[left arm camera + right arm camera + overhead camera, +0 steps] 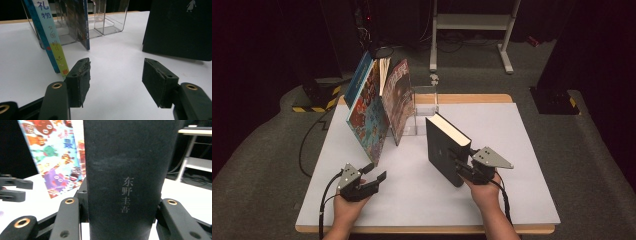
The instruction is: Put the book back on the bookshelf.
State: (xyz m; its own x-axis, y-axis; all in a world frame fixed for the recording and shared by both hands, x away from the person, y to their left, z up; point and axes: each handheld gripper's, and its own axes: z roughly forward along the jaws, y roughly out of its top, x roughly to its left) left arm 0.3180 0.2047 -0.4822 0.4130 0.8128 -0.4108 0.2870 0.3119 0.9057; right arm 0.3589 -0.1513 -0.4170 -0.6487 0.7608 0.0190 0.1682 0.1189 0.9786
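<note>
A thick black hardcover book stands upright on its edge on the white table, right of centre. My right gripper is shut on its near spine; in the right gripper view the spine, with pale lettering, sits pressed between both jaws. My left gripper rests low at the front left, open, and its pads have only bare table between them. The black book's cover stands off to its right.
Three colourful thin books lean together at the back left, against a clear plastic stand. Their blue spine stands close ahead of the left gripper. A white shelf frame stands on the floor behind the table.
</note>
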